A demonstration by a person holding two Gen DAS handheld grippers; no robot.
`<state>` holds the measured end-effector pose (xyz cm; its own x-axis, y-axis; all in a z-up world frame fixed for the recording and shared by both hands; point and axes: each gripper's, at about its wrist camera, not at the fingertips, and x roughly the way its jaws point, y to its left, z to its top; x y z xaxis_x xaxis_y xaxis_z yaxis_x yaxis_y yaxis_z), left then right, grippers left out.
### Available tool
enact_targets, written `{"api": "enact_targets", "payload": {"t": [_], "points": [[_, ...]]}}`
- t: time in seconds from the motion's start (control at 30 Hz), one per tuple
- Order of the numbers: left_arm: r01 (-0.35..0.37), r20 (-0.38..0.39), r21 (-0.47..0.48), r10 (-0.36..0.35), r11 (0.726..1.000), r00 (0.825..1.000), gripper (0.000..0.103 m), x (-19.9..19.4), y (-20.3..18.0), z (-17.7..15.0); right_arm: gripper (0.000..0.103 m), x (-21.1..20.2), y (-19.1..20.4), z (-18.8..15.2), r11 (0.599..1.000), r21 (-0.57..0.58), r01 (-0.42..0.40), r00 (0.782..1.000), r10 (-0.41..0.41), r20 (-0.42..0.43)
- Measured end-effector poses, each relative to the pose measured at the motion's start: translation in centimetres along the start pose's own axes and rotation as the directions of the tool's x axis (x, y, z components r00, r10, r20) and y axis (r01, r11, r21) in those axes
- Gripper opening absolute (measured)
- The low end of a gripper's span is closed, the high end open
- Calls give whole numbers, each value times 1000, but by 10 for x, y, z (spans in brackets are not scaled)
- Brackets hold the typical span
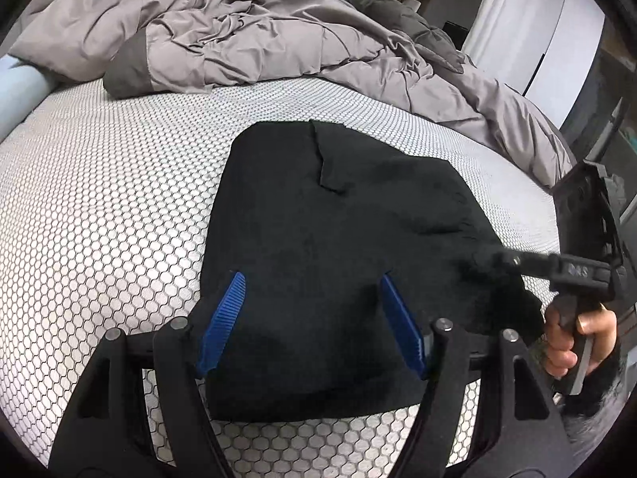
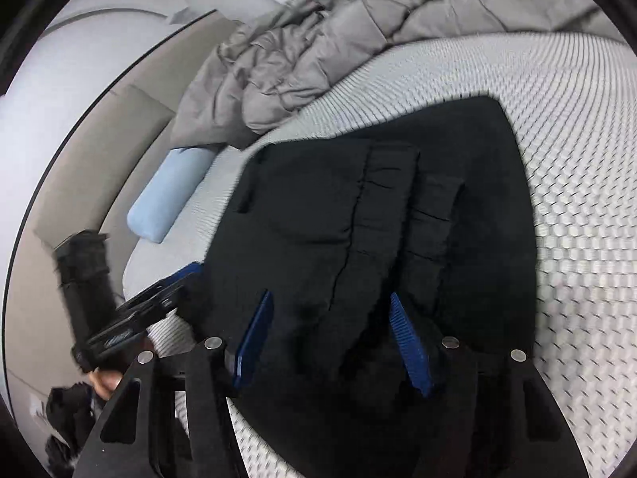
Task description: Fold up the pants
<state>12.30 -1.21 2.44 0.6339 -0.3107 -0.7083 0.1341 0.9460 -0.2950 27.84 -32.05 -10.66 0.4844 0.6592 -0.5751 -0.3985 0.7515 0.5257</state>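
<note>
**Pants folded down to a pad, both grippers over it**

From where I sit, the black pants (image 1: pixel 330 247) lie on the honeycomb-patterned mattress (image 1: pixel 99 219), already doubled into a compact, roughly rectangular stack; the right wrist view shows overlapped layers with seams running along the top. The rumpled grey comforter (image 1: pixel 239 40) is pushed to the far side, well apart from the pants, and a pale blue pillow (image 2: pixel 167 195) sits at the mattress edge.

My left gripper (image 1: pixel 312 318) hangs over the near end of the stack, jaws partly open, blue pads clear of the cloth as far as I can see, holding nothing. My right gripper (image 2: pixel 330 338) is likewise partly open above the fabric; that view is motion-smeared, so I cannot say for certain whether its pads brush the cloth, but nothing looks pinched.

I judge this a late stage: either one last fold or a final tidy. The next move calls for lowering both sets of jaws onto the near edge, pinching all the layers together, and carrying them over evenly so the stack does not skew.
</note>
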Motion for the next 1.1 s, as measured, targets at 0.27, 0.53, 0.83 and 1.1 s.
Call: {"api": "enact_targets", "payload": {"t": [0.27, 0.53, 0.83, 1.1], "points": [[8, 40, -88, -5, 996, 999, 68, -13, 21, 5, 10, -50, 42, -2, 982, -169, 82, 983, -51, 178], [-49, -20, -52, 48, 997, 999, 68, 5, 13, 3, 11, -29, -10, -11, 963, -25, 267, 964, -266, 26], [-51, -18, -51, 50, 997, 999, 68, 5, 10, 2, 47, -47, -28, -4, 991, 123, -43, 999, 39, 36], [-43, -14, -62, 42, 997, 999, 68, 0, 12, -1, 49, -53, -25, 14, 992, 123, -34, 995, 22, 97]]}}
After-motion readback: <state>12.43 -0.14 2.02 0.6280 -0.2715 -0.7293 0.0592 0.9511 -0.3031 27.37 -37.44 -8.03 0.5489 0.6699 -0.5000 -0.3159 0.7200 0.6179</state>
